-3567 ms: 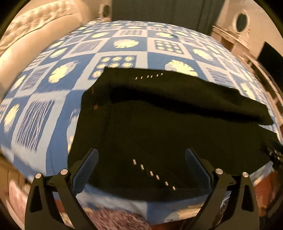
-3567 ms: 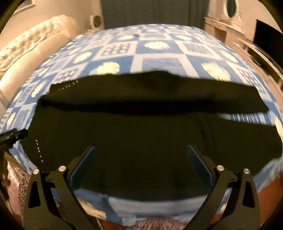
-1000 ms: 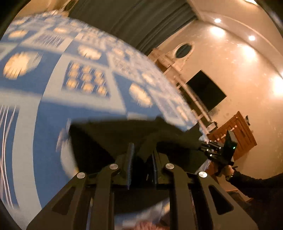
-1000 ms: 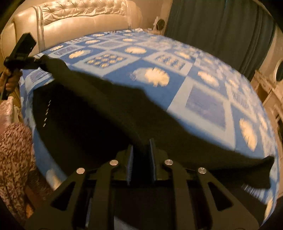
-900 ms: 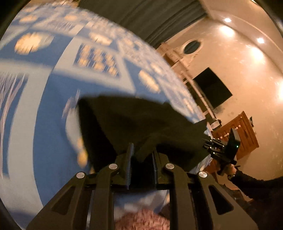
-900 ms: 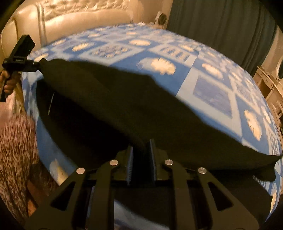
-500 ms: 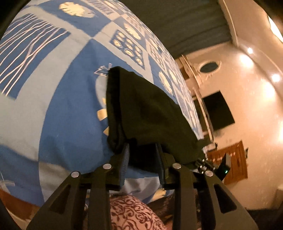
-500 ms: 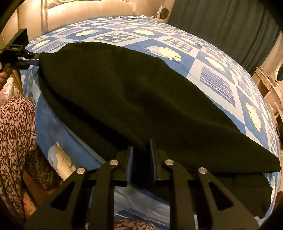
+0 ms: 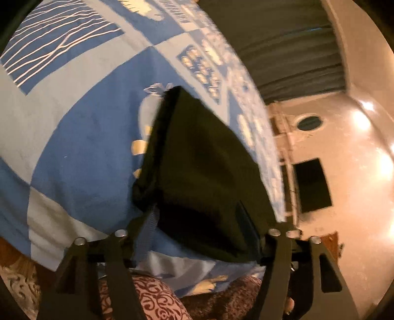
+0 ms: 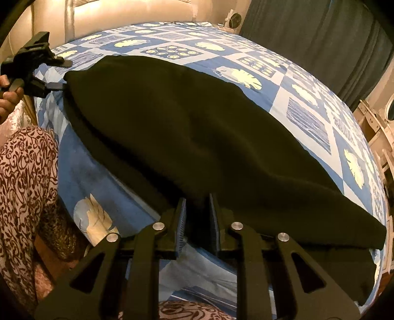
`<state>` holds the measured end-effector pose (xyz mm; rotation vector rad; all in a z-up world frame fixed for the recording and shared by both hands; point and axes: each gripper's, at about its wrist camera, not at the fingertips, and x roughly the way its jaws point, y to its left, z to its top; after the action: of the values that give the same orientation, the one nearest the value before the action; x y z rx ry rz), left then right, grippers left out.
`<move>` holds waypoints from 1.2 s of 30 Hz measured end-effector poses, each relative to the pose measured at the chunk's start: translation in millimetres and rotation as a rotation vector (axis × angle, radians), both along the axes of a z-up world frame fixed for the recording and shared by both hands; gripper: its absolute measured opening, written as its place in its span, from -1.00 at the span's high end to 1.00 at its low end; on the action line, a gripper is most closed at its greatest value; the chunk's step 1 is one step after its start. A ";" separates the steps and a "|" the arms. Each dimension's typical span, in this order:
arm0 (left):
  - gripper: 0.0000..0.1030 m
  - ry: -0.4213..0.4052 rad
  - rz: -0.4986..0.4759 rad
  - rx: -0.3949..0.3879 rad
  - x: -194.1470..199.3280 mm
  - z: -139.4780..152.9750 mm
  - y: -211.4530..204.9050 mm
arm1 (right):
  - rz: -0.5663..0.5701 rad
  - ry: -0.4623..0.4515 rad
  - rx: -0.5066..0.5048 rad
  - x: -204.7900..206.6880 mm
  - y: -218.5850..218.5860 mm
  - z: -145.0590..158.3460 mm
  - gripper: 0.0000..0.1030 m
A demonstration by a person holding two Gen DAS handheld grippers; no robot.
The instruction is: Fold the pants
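Note:
The black pants point(image 10: 197, 123) lie folded lengthwise on the blue patterned bedspread point(image 10: 307, 118), close to its near edge. My right gripper point(image 10: 197, 221) is shut on the pants' near edge, with dark cloth pinched between its pads. In the left wrist view the end of the pants point(image 9: 204, 160) lies between the fingers of my left gripper point(image 9: 197, 221). Its jaws are opening and the pads stand off the cloth. The right wrist view also shows the left gripper point(image 10: 65, 73) at the pants' far left end, held by a hand point(image 10: 7, 98).
A padded cream headboard point(image 10: 123, 14) and dark curtains point(image 10: 320, 37) border the bed. The person's patterned clothing point(image 10: 24, 172) stands against the bed's near side. A dark screen point(image 9: 312, 184) hangs on the far wall.
Both grippers came down and laid the lifted layer of the pants flat on the bed. The left gripper rolled and its jaws parted off the cloth. The right gripper stays shut.

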<state>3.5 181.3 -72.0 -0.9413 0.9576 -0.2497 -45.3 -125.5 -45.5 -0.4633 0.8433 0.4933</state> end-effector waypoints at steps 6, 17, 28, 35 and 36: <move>0.57 0.117 0.129 -0.010 -18.8 -3.0 7.1 | 0.002 -0.007 -0.014 -0.6 1.6 -0.6 0.63; -0.08 0.136 0.310 -0.032 -42.3 11.1 7.2 | -0.010 0.018 0.005 4.0 -1.3 -3.6 0.62; 0.42 0.143 0.283 0.046 -6.5 10.7 -16.2 | -0.011 0.021 0.014 3.8 -1.6 -3.2 0.62; 0.79 0.146 0.288 0.113 -9.9 9.4 -11.4 | -0.009 -0.034 0.013 -4.0 2.6 8.6 0.77; 0.80 0.139 0.292 0.126 -12.0 13.1 -10.4 | -0.007 -0.041 0.024 -6.0 3.3 13.6 0.77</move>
<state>-8.6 170.9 -59.0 -0.9780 0.9370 0.1230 -51.3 -122.2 -31.9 -0.4473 0.7987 0.4859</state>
